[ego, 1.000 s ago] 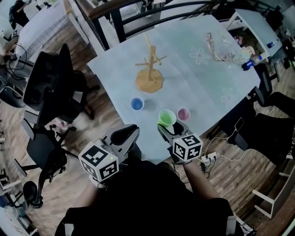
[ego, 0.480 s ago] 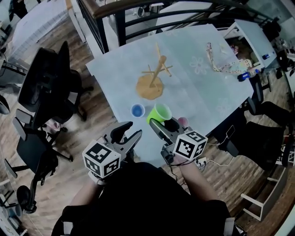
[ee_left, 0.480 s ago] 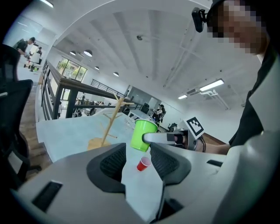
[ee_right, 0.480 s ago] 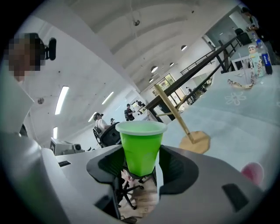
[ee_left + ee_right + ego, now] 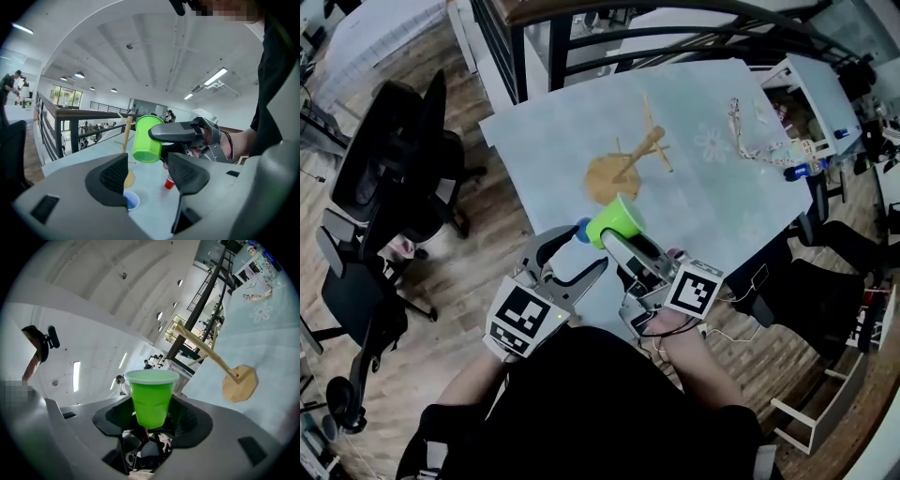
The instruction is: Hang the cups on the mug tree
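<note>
Right gripper (image 5: 151, 417) was clamped low on green cup (image 5: 151, 392). Cup judged light, thin-walled, crushable: squeeze gently. Left gripper (image 5: 147, 174) had just been opening, wide, nothing between jaws.

Bright lime all over the green cup (image 5: 614, 221); mid blue on the blue cup (image 5: 582, 230) at its nine o'clock, reddish pink on the red cup (image 5: 169, 182) at its four. Pale tan wood for the tree (image 5: 623, 169). Pale blue with white flower prints across the table (image 5: 722, 216). Grey on left gripper (image 5: 577, 251) and right gripper (image 5: 617, 242), black on the ribbed pads (image 5: 114, 176), black-and-white squares on the cubes (image 5: 525, 314).
</note>
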A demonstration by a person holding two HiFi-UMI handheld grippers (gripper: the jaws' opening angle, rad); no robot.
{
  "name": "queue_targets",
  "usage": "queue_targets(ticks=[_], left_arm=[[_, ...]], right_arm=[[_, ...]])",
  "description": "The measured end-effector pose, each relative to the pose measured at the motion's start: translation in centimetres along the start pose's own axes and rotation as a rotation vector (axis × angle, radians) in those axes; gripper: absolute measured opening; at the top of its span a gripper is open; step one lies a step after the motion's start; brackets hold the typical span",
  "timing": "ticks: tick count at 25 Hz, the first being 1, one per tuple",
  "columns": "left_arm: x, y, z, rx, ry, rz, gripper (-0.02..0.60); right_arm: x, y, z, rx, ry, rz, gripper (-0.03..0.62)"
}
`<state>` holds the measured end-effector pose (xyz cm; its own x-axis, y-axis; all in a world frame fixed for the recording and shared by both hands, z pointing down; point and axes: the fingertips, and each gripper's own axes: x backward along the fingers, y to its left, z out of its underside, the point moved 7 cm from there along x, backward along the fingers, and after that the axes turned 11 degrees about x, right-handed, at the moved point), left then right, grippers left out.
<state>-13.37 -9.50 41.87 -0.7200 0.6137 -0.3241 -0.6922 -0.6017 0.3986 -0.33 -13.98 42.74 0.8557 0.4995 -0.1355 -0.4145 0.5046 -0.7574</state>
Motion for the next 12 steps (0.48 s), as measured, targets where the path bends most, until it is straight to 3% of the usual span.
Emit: queue_targets(ticks=[6, 12], left_arm=[[-0.7, 1.7, -0.4, 0.054, 0.009, 0.026, 0.255], [-0.2, 3.5, -0.1, 0.086, 0.016, 0.008, 0.255]], right_arm=[[-0.8, -1.3, -1.0, -0.008, -0.016, 0.031, 0.273], [0.8, -4.8, -2.2, 0.129, 0.039, 0.218, 0.273]])
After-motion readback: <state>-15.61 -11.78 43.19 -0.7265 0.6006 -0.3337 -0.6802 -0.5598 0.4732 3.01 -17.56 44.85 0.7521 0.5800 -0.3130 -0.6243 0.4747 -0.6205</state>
